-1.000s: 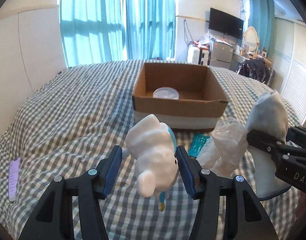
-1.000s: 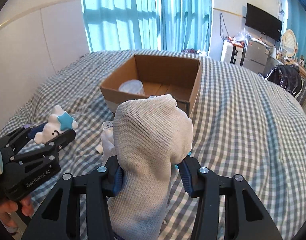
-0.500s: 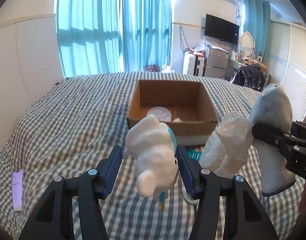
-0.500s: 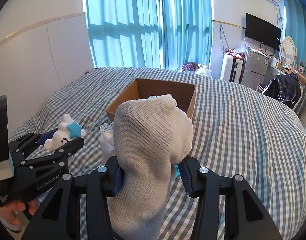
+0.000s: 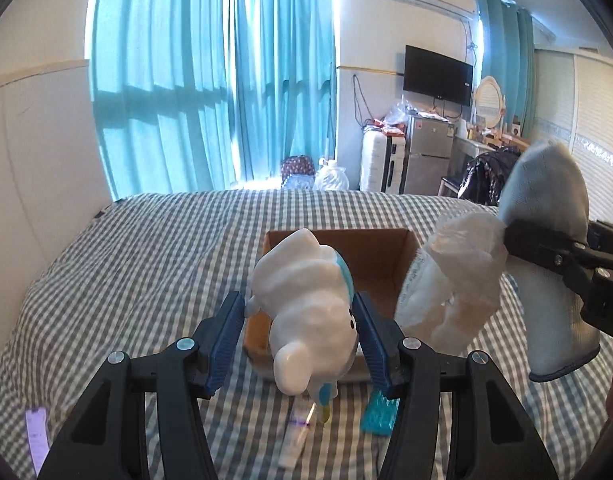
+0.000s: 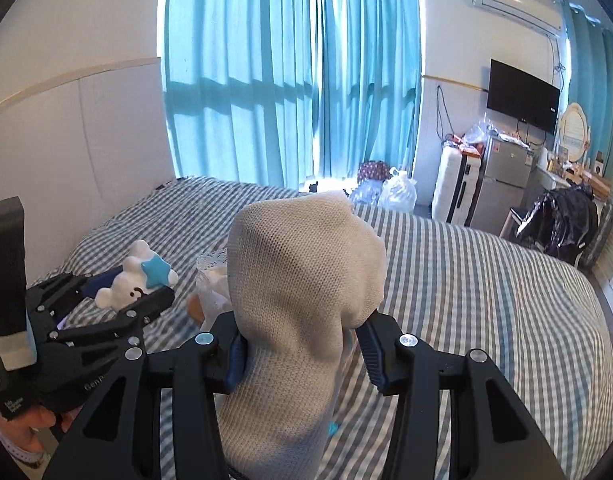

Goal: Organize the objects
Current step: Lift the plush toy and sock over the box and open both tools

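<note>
Left wrist view looks down on a bed with a grey-and-white checked cover (image 5: 154, 264), by far the largest thing in sight. On it sits an open cardboard box (image 5: 380, 258), its brown inner walls showing; the toy in front hides most of its floor, so what lies inside cannot be told. Just right of the box, a crumpled translucent plastic bag (image 5: 454, 280) hangs beside the sock (image 5: 554, 240), a pale knitted one with a dark cuff edge, which the right gripper (image 5: 546, 244) holds above the bed. In the right wrist view that gripper (image 6: 302, 348) has its blue-padded jaws pressed into both sides of the sock (image 6: 302, 288), the toe end standing up and filling the middle of the frame. The left gripper (image 5: 298, 334) is clamped on a white plastic toy figure (image 5: 306, 308) with light blue trim, held in the air over the near wall of the box; from the right wrist view the same toy (image 6: 136, 280) shows a small face and a blue star. On the cover below the toy lie a teal packet (image 5: 380, 416), a slim white tube (image 5: 294, 442) and, far left, a small purple strip (image 5: 36, 438).
</note>
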The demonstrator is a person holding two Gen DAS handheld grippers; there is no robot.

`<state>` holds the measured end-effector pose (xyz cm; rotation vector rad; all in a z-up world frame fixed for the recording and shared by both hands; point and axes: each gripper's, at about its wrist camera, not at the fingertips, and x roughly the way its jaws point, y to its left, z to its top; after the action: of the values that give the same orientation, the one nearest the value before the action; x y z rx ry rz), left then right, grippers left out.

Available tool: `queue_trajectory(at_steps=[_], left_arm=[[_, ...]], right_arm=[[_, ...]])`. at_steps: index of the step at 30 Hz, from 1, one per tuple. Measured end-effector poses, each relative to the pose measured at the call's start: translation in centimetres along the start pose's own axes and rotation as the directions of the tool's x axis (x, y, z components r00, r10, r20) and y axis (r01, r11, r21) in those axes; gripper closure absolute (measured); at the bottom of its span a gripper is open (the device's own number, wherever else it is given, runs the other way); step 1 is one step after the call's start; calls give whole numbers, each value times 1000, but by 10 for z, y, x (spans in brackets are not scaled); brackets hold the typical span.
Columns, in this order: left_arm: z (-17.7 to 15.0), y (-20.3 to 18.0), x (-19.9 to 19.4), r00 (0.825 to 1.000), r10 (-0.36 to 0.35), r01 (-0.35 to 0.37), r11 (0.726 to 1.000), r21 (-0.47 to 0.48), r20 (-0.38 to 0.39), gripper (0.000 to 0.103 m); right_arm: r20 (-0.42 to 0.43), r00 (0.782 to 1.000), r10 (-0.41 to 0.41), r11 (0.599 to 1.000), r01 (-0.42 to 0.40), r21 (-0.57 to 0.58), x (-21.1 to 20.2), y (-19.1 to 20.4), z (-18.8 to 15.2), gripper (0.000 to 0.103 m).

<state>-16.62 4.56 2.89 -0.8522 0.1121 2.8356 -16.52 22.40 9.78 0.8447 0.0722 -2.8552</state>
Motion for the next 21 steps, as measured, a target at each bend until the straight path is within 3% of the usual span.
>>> queue_trajectory(at_steps=[10, 21], left_arm=[[11, -12, 87, 999, 5, -3, 999, 49, -50, 46], [-1, -7, 155, 994, 10, -7, 1000, 29, -111, 46]], right_arm=[[-55, 998, 8, 1000, -9, -9, 103, -8, 21, 56], [-138, 990, 2, 1000, -1, 5, 191, -21, -1, 56]])
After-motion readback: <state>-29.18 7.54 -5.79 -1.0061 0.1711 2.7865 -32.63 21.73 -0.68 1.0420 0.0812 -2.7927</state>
